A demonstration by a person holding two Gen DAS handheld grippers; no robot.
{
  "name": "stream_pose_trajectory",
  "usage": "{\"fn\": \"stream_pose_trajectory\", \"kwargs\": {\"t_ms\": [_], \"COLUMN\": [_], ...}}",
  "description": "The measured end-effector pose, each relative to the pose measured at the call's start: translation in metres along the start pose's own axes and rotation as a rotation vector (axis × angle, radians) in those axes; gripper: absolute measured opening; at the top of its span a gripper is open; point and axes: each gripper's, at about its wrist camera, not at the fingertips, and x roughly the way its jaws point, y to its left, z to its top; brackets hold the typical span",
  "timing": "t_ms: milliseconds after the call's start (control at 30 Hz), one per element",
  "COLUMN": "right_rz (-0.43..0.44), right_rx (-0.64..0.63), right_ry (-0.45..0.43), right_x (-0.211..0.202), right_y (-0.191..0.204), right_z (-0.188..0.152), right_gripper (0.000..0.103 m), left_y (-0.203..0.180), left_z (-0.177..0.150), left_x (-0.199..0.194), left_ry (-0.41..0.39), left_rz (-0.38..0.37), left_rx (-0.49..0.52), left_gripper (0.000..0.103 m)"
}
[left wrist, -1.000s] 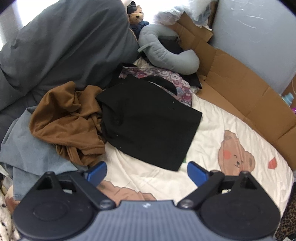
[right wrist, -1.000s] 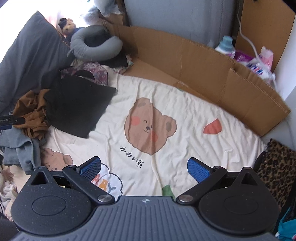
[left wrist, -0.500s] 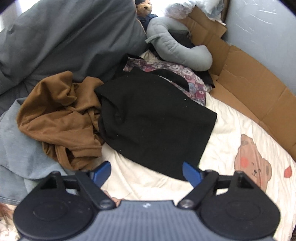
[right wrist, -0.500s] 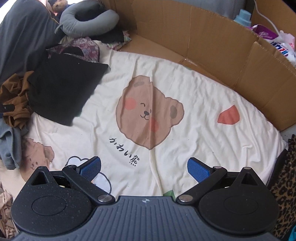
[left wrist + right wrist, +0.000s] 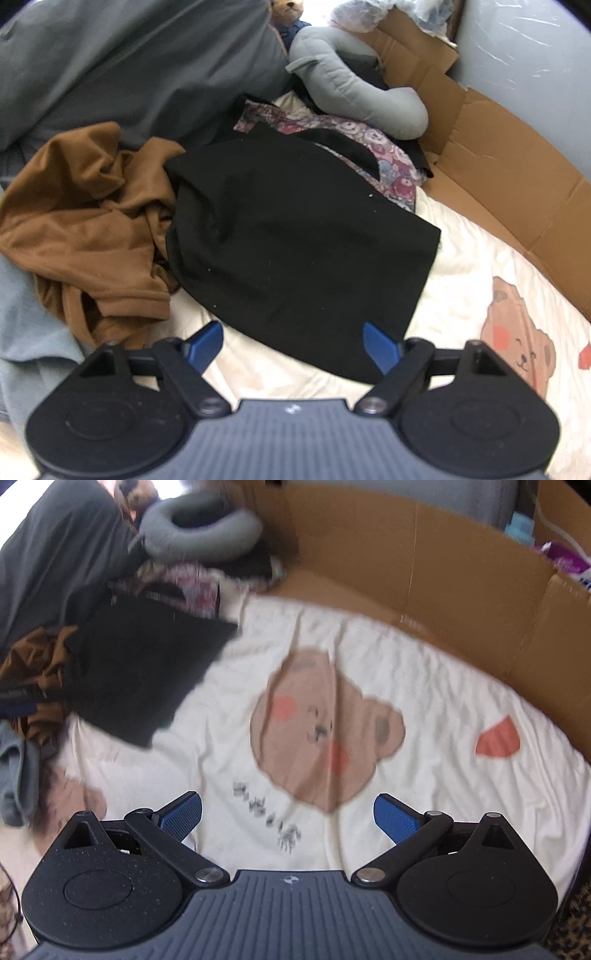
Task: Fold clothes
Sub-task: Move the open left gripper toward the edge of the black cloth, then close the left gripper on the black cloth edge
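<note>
A black garment [image 5: 295, 236] lies flat on the cream bear-print blanket [image 5: 480, 295], with a crumpled brown garment [image 5: 85, 229] to its left. My left gripper [image 5: 293, 343] is open and empty, hovering over the black garment's near edge. My right gripper [image 5: 288, 816] is open and empty above the blanket's bear print [image 5: 325, 723]; the black garment [image 5: 144, 668] lies far to its left. The left gripper's tip [image 5: 18, 698] shows at the left edge of the right wrist view.
A grey-blue garment [image 5: 26, 325] lies at the left. A floral garment [image 5: 369, 147], a grey neck pillow [image 5: 354, 92] and a dark grey duvet [image 5: 129, 66] lie behind. Cardboard walls [image 5: 424, 572] border the blanket at back and right.
My left gripper has moved forward, closer to the black garment. My right gripper has moved forward and lower over the blanket; its view is motion-blurred. Both stay open.
</note>
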Motion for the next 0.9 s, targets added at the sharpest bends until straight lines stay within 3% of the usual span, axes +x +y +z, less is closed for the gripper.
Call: {"fn": "stream_pose_trajectory", "kwargs": {"t_ms": [167, 467, 667, 800, 900], "right_rz": [0.04, 0.071, 0.1, 0.111, 0.117], "right_rx": [0.021, -0.019, -0.016, -0.015, -0.006], "right_ry": [-0.062, -0.046, -0.039, -0.037, -0.03], "right_x": [0.01, 0.025, 0.031, 0.034, 0.036], "right_y": [0.001, 0.019, 0.025, 0.027, 0.027], "right_z": [-0.008, -0.026, -0.032, -0.034, -0.036], "right_gripper": [0.098, 0.092, 0.092, 0.092, 0.092], "left_y": [-0.002, 0.009, 0.011, 0.023, 0.029], "left_z": [-0.009, -0.024, -0.029, -0.031, -0.03], "left_x": [0.014, 0.064, 0.105, 0.121, 0.122], "left_ry": [-0.098, -0.028, 0.048, 0.061, 0.031], "left_rz": [-0.028, -0.039, 0.019, -0.006, -0.019], "left_rx": [0.01, -0.116, -0.126, -0.215, -0.243], "left_gripper": [0.08, 0.08, 0.08, 0.079, 0.067]}}
